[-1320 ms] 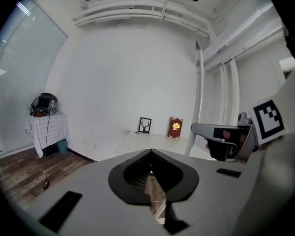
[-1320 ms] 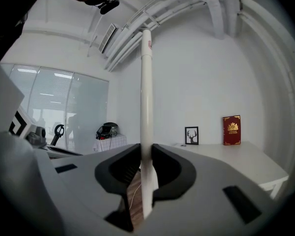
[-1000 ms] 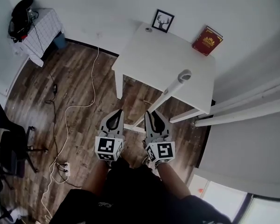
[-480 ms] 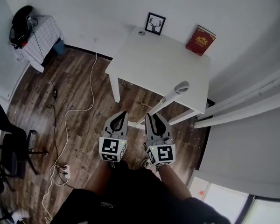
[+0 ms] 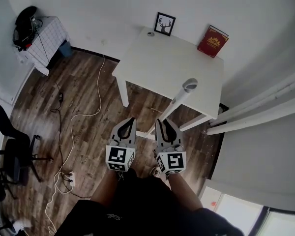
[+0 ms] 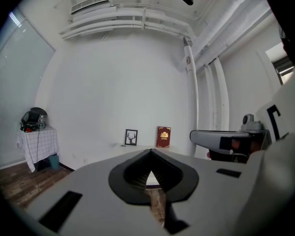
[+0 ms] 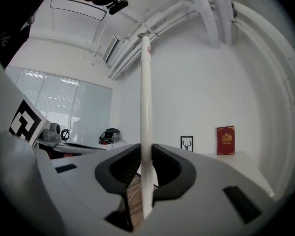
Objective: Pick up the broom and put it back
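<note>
Broom (image 5: 179,100) is a plain white pole, upright, long axis vertical; right gripper (image 5: 163,124) clamps it; left gripper (image 5: 130,122) closed, empty.

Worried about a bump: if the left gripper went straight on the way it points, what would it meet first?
Probably the white table, around its near edge: the left gripper aims just below the deer picture and red book on its far side. Depth is hard to judge.
</note>
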{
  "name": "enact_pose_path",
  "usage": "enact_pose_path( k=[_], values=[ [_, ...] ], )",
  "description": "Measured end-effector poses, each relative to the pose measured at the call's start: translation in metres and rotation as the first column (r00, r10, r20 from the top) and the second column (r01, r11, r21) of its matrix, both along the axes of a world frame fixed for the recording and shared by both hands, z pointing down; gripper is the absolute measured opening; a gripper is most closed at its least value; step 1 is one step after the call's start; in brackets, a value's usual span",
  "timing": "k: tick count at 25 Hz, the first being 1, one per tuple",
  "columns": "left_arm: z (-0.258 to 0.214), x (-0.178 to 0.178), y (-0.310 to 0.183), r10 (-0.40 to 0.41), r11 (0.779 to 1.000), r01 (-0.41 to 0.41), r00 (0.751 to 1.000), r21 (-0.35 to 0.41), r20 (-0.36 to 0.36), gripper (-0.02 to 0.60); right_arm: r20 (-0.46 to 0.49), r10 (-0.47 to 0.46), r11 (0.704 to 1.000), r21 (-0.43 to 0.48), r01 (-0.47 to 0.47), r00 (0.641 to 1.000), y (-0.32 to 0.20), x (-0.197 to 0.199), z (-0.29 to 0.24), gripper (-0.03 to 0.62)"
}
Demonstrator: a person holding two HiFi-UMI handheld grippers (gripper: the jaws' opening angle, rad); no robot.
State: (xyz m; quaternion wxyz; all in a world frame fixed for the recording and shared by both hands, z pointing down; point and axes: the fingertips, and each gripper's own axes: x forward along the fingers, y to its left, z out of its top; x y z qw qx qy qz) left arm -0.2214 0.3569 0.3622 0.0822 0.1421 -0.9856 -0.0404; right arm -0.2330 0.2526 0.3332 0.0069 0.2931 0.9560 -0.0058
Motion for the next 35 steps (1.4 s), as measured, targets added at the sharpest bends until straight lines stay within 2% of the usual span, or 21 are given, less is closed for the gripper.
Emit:
enact_pose_path(
  k=[11,17,21,28,35],
  values=[
    [0.008,0.010,-0.002,0.002,1.000,-0.002,1.000,0.006,-0.020,0.000,-0.026,0.006,1.000,-0.009,-0.006,1.000,-0.003,0.011,0.010,0.089],
    [0.014,0.010,-0.031,0.053,0.999,-0.053,0.998,0.002,-0.030,0.000,-0.038,0.073,0.997,-0.019,-0.074,0.997,-0.038,0.014,0.017,0.089],
    [0.013,0.005,-0.070,0.131,0.991,-0.131,0.991,-0.007,-0.027,0.000,-0.033,0.146,0.989,-0.026,-0.147,0.989,-0.075,0.016,0.016,0.089],
    [0.012,0.003,-0.160,0.298,0.954,-0.298,0.954,-0.007,-0.028,0.000,-0.010,0.308,0.951,-0.019,-0.308,0.951,-0.161,0.031,0.009,0.089],
    [0.017,0.015,-0.274,0.458,0.889,-0.458,0.888,0.018,-0.042,0.000,-0.028,0.463,0.886,0.004,-0.463,0.886,-0.264,0.053,0.021,0.091]
  ],
)
